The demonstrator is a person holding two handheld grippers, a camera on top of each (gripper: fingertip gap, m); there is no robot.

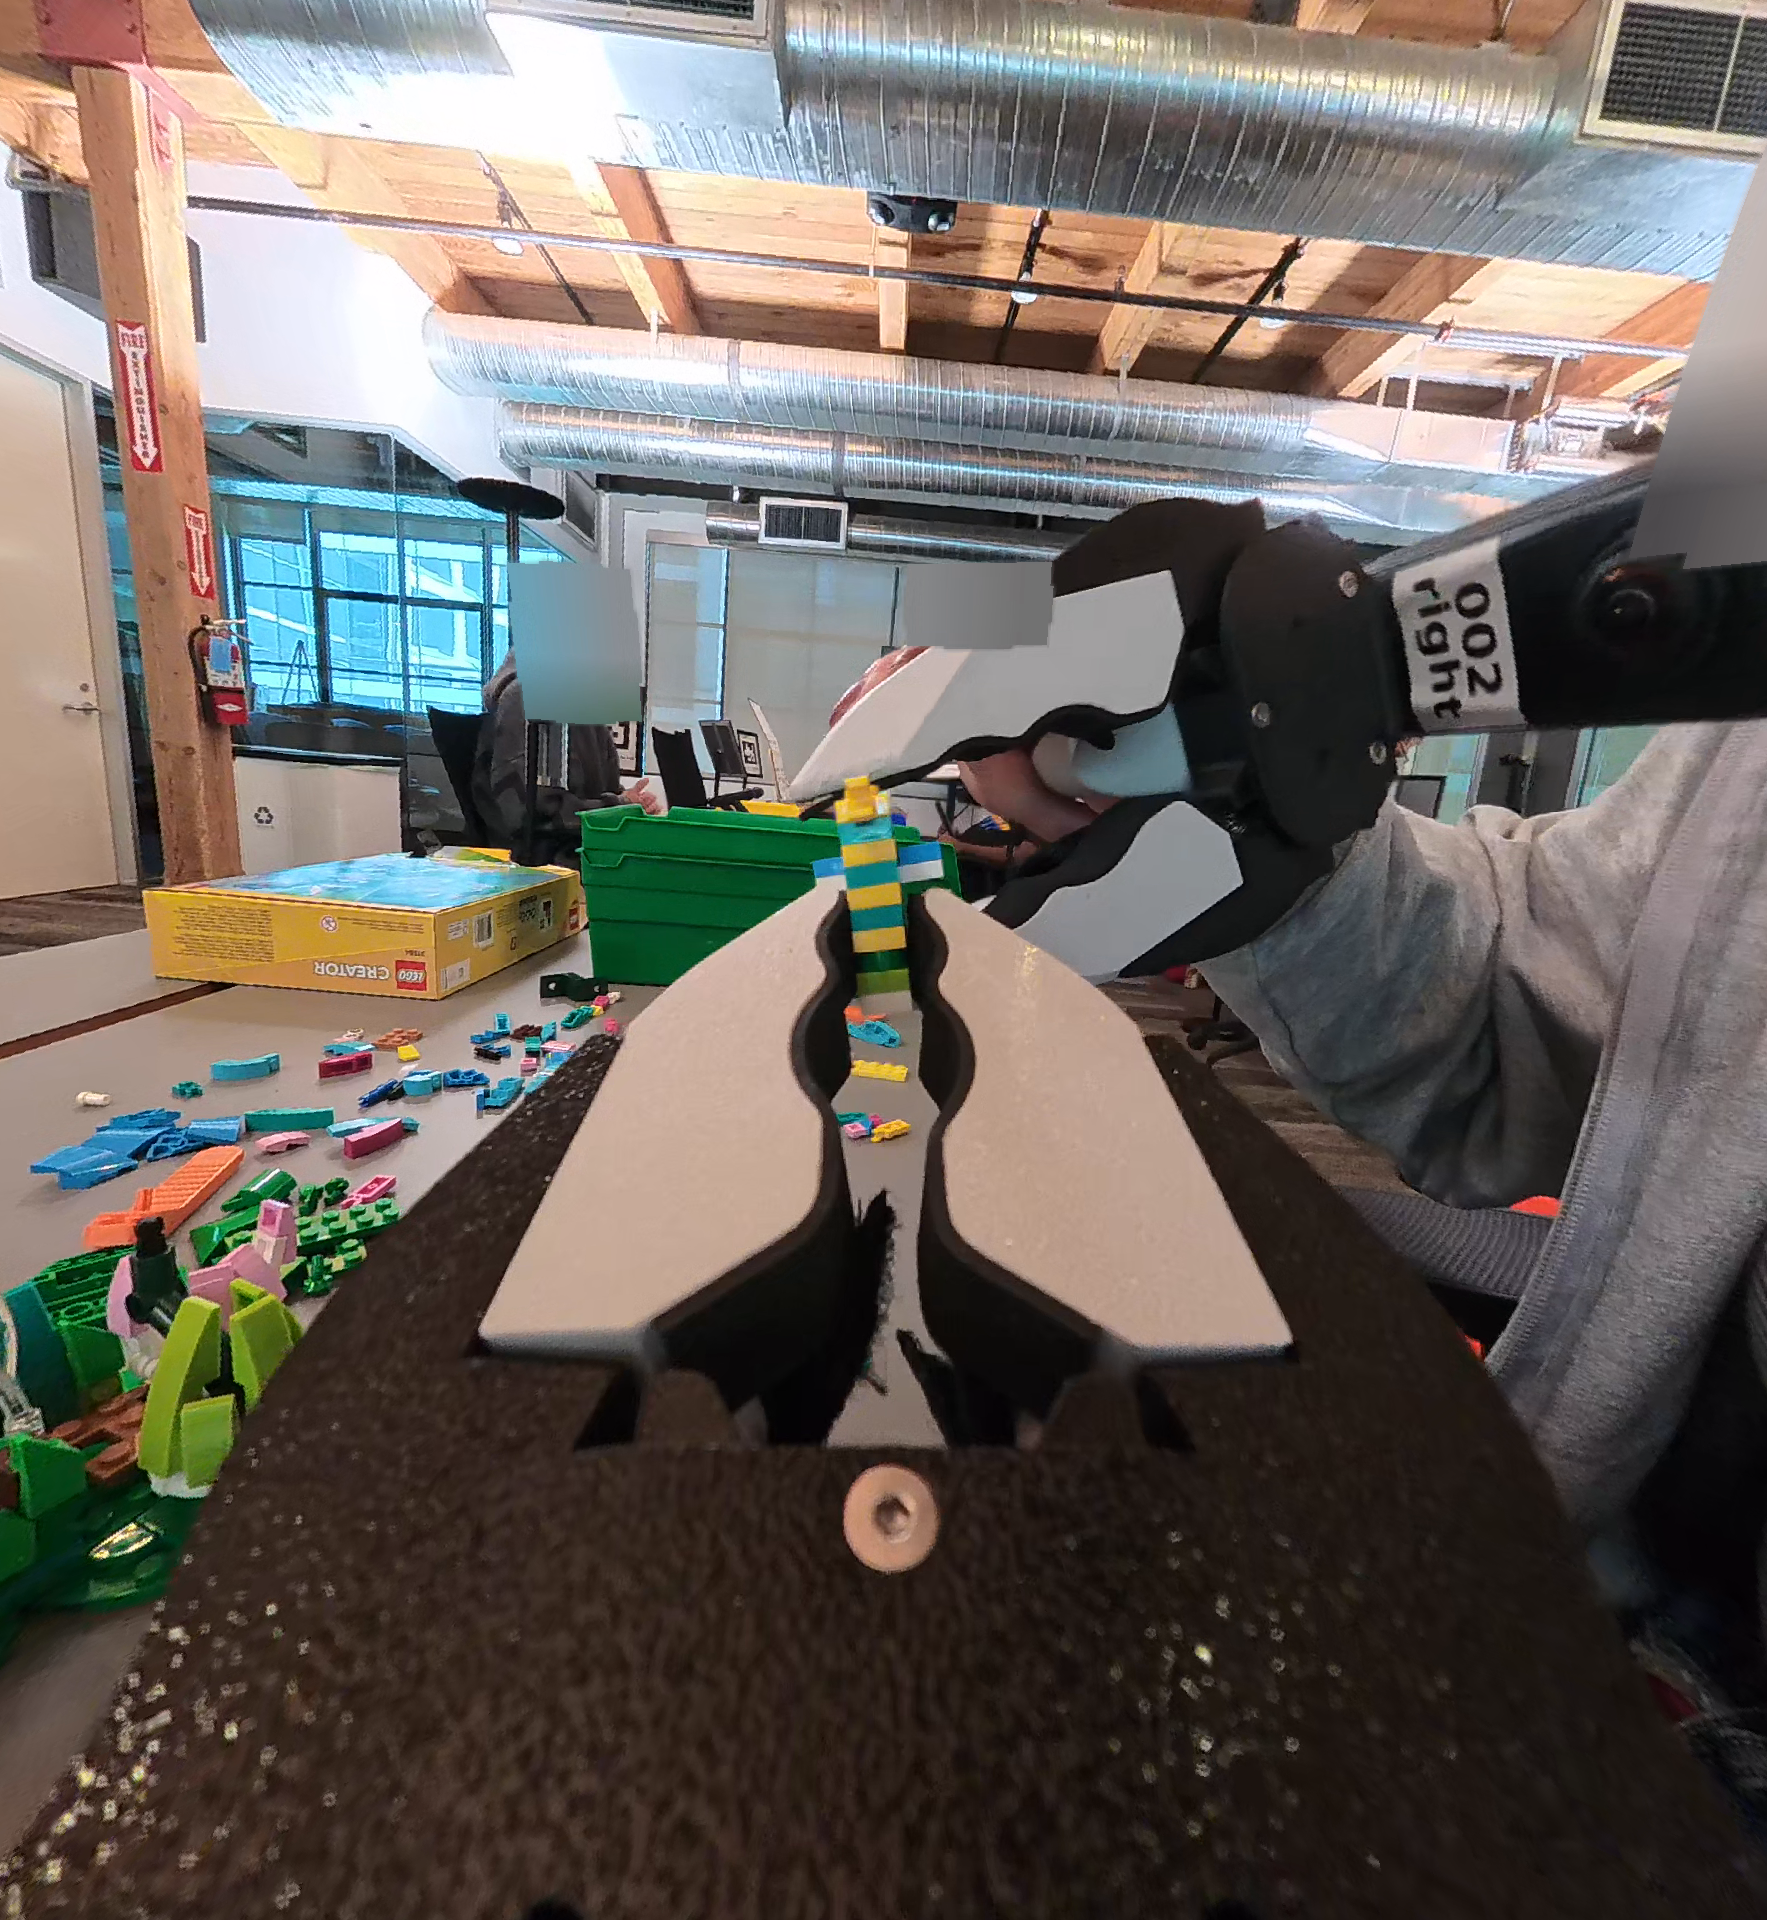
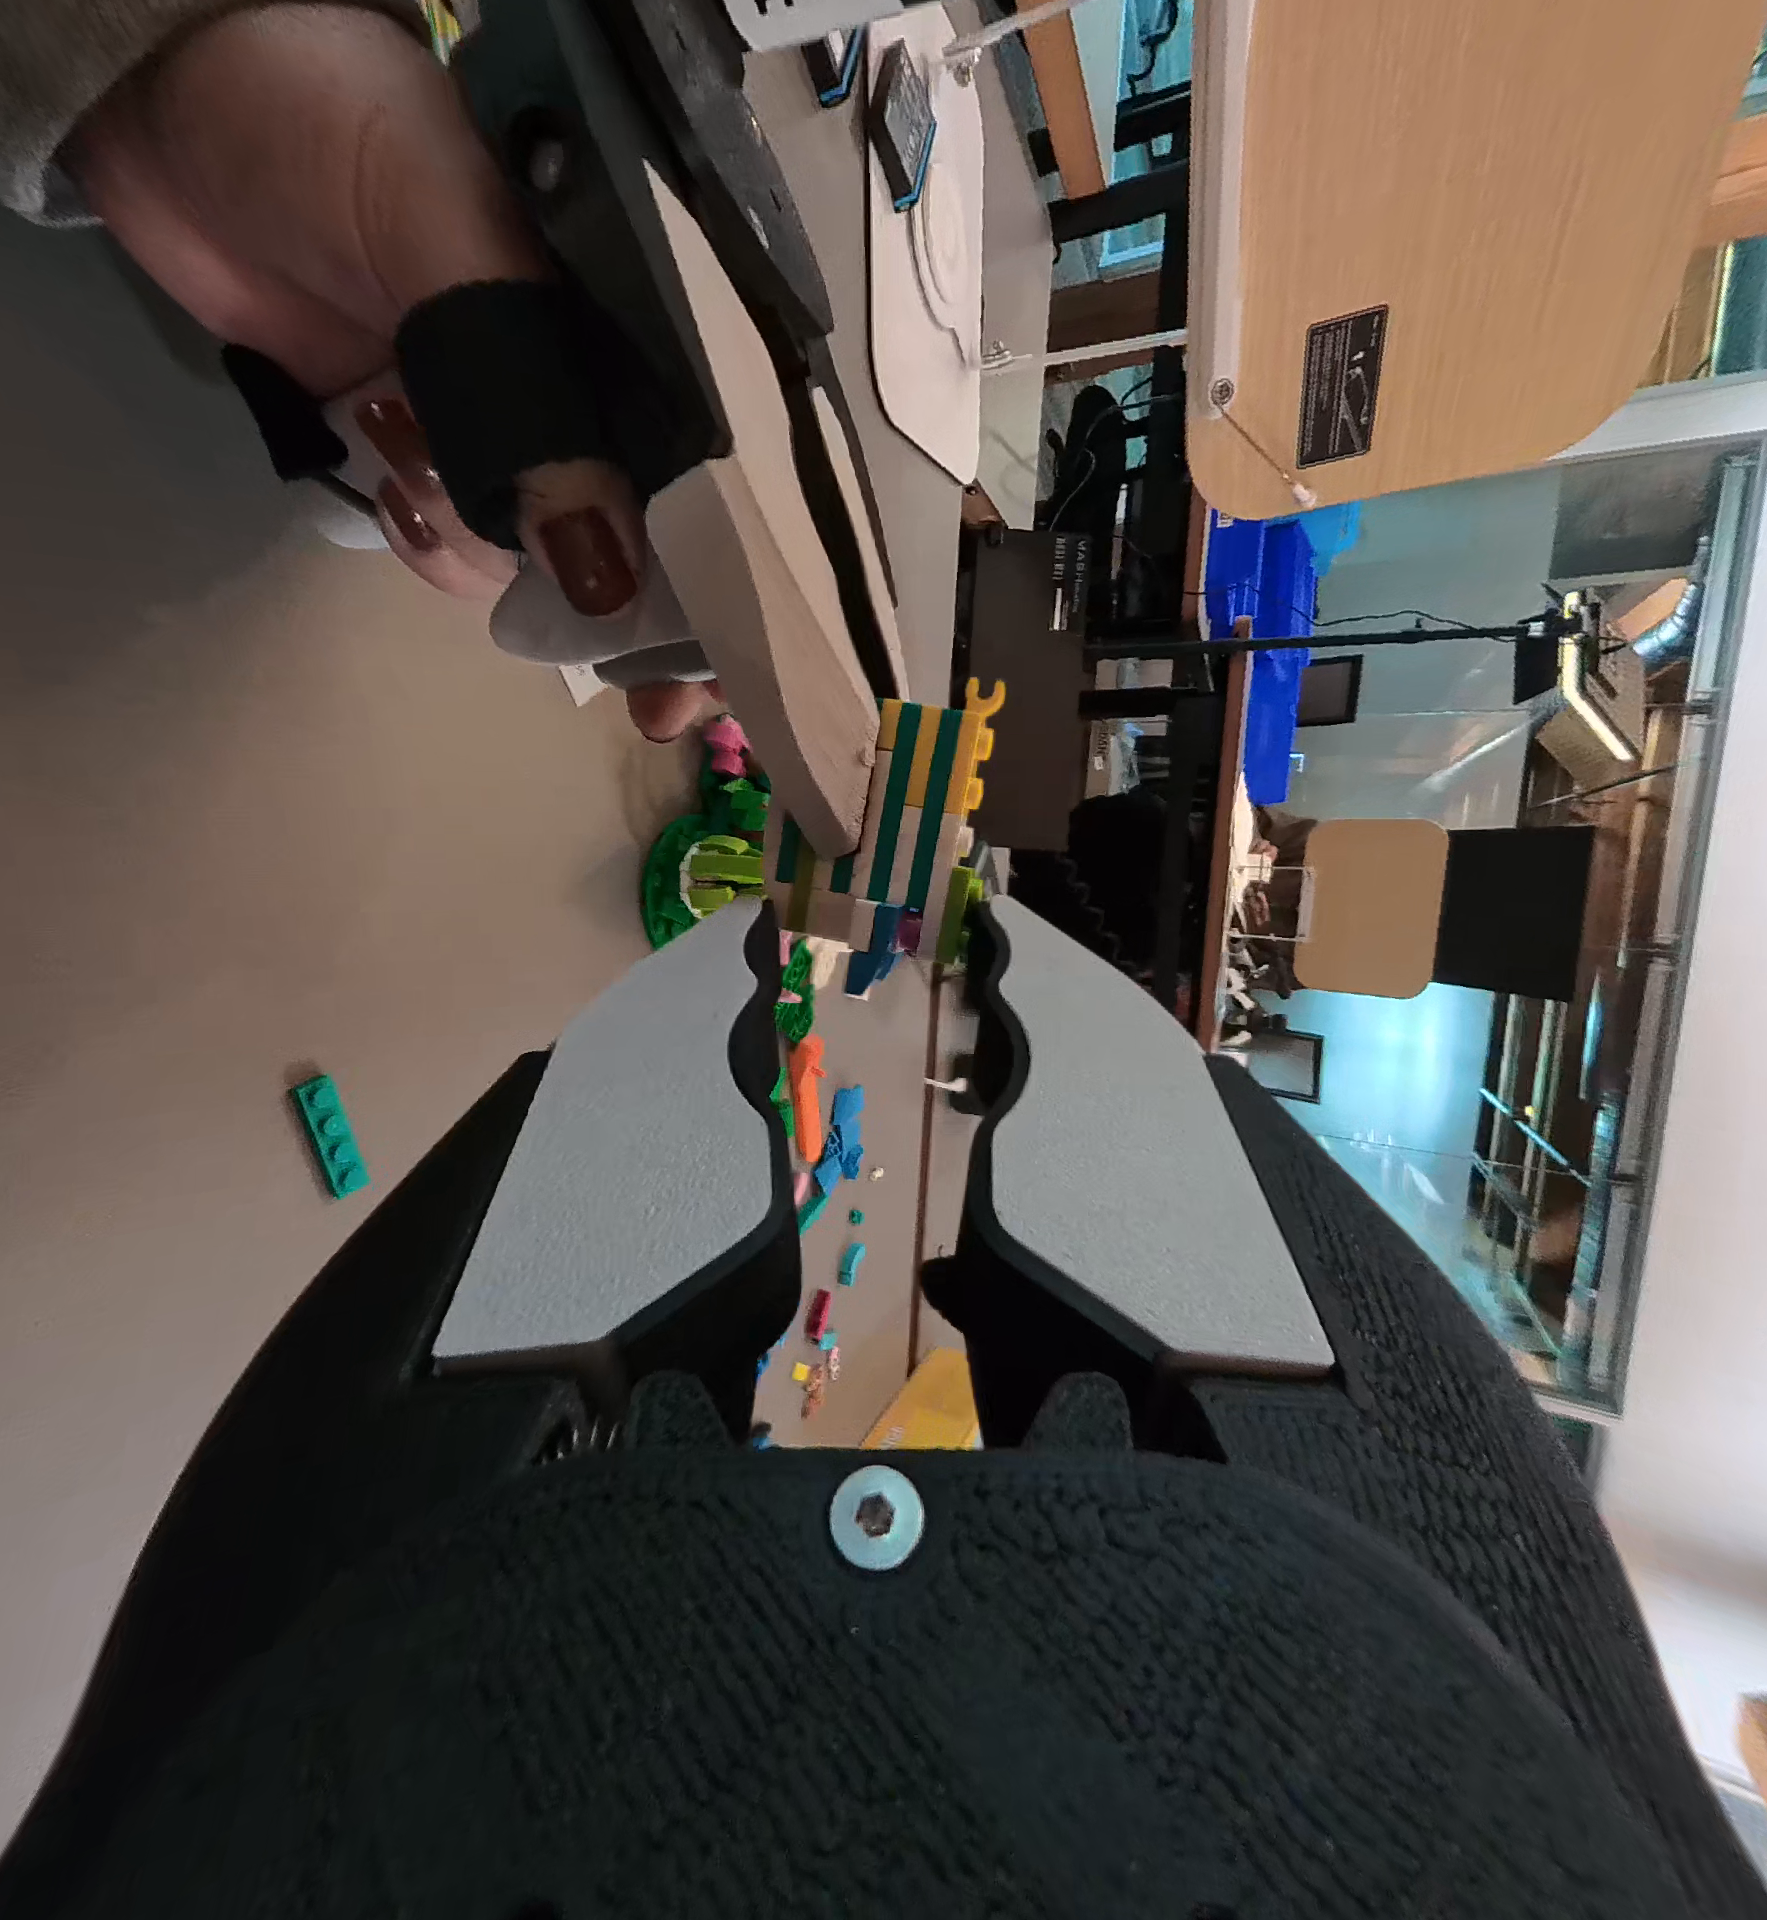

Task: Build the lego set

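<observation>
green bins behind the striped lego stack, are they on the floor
No, the green bins sit on the grey table, beside the yellow box.

The stack's (image 1: 875, 914) lower end sat hidden between the left gripper's (image 1: 877, 935) fingers. The green model (image 1: 37, 1455) at eight o'clock ran off the left edge. Loose pieces (image 1: 505, 1060) near ten o'clock were too small to tell apart. In the right wrist view, the hand (image 2: 339, 270) at eleven o'clock was cut by the top edge, and the yellow box (image 2: 926, 1403) showed only a sliver between the right gripper's (image 2: 874, 920) fingers.
</observation>
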